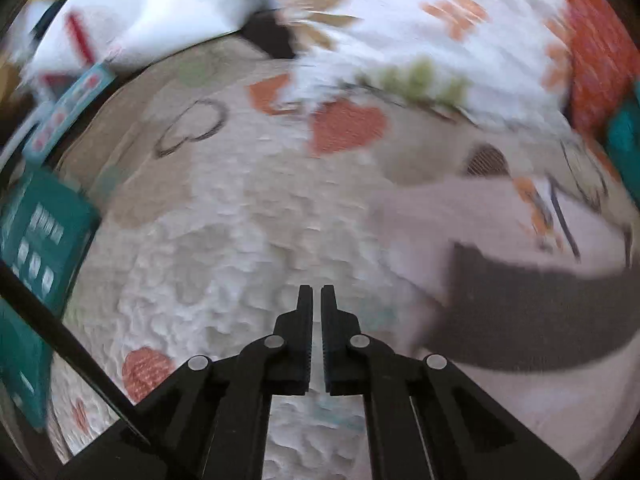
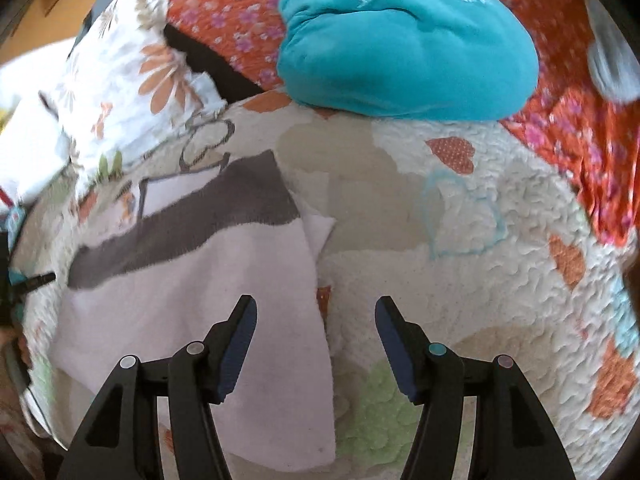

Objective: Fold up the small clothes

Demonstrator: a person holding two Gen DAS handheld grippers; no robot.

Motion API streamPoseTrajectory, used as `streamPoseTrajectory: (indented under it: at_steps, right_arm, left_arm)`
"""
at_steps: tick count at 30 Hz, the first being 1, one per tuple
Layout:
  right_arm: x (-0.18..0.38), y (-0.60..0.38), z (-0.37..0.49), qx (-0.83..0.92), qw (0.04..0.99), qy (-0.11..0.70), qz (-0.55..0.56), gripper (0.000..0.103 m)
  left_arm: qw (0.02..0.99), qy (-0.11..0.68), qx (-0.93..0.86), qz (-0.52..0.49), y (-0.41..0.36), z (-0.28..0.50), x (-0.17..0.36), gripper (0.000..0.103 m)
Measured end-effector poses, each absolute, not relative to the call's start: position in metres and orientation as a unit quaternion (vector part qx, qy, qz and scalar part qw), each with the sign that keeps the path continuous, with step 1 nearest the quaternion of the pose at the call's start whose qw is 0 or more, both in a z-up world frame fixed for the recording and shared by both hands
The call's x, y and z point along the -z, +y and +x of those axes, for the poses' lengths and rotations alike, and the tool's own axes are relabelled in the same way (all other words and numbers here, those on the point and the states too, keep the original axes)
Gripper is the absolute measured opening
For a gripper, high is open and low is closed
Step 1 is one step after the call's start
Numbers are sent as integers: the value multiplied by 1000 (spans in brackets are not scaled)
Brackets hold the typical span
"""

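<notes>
Work surface is a bed covered by a cream quilted bedspread (image 2: 460,280) with puckered stitching, patched with orange hearts, beige and pale green shapes and a light blue heart outline. Far left: a white pillow (image 2: 120,80) printed with orange and tan flowers. Far right: an orange-red floral blanket (image 2: 580,140), bunched, with a teal cushion (image 2: 408,52) bearing white lettering resting on it. A dark gap shows between pillow and blanket. Beyond the far left corner, a strip of wooden floor (image 2: 52,8). Light is soft and even, daylight-like. Left view is motion-blurred; a teal box (image 1: 36,240) sits at its left edge.
</notes>
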State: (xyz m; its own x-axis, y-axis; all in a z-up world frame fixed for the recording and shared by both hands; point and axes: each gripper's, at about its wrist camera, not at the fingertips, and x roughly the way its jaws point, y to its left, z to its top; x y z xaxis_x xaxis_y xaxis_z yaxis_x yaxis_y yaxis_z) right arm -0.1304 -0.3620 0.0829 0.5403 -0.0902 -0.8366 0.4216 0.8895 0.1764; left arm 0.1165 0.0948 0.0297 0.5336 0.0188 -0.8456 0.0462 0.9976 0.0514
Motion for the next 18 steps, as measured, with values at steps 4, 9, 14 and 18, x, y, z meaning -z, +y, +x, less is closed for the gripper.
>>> streamPoseTrajectory:
  at_steps: [4,9,14,18]
  right_arm:
    - [-86,-363,-129,141,862,450,187,66]
    - [-88,-353,-135,118,864,452,187,66]
    - [-92,-344,-139,116,870,451,162,67]
    - [-92,-348,-141,121,868,450,172,67]
  left_arm:
    - [864,497,69,-42,122,108,-34,33]
    - [846,516,126,-49,131,66,-18,69]
    - [836,524,158,25,102,33,11,71]
    - [844,503,149,110,75,18,0,7]
